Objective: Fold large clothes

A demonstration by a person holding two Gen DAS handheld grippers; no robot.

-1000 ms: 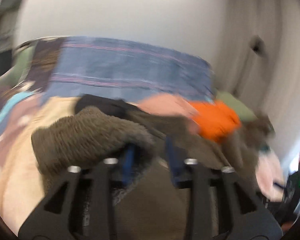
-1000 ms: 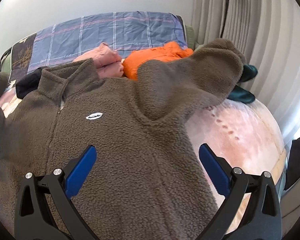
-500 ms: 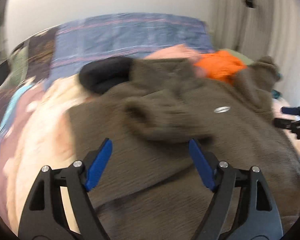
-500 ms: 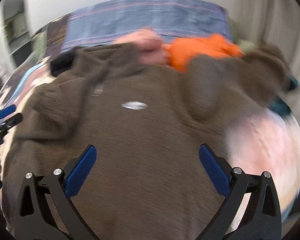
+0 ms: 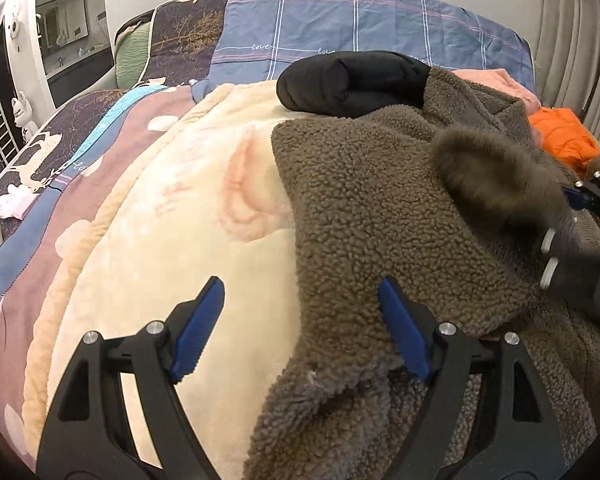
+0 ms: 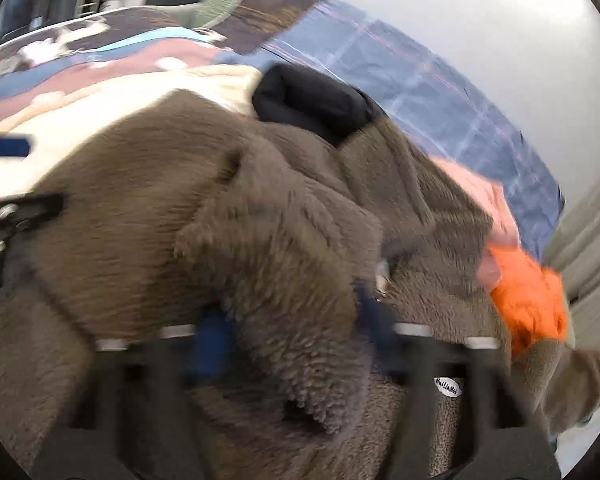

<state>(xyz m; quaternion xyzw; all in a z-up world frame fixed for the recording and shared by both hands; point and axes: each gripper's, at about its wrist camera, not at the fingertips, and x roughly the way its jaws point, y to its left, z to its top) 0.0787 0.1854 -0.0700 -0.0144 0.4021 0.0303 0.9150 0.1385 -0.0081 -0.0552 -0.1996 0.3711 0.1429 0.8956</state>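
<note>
Across the right half of the left wrist view, a brown fleece jacket [image 5: 380, 208] lies spread on a cream blanket [image 5: 172, 216] that covers the bed. The left gripper [image 5: 300, 326] sits at the bottom centre of that frame with its blue-padded fingers [image 5: 198, 326] wide apart; the left finger hangs over bare blanket and the right one over the jacket's edge, with nothing between them. At the right edge of the frame the right gripper [image 5: 580, 216] shows as a dark blur against the fleece, next to a sleeve [image 5: 496, 176] that is folded in over the jacket's body.

Low in the right wrist view, which is smeared by motion, the right gripper [image 6: 292, 336] has the sleeve [image 6: 284, 248] bunched between its blue fingers [image 6: 212, 340]. The fingers stand fairly close on either side of the fleece, but the blur keeps me from telling whether they pinch it. The jacket [image 6: 120, 200] fills the middle of this frame.

Toward the top of both views, a rolled black garment [image 5: 352, 80] rests at the jacket's collar. A pink garment [image 5: 496, 82] and an orange garment [image 5: 564, 140] lie at the upper right, in front of a blue checked pillow [image 5: 360, 20]. A patterned quilt [image 5: 60, 152] runs along the left side of the blanket.
</note>
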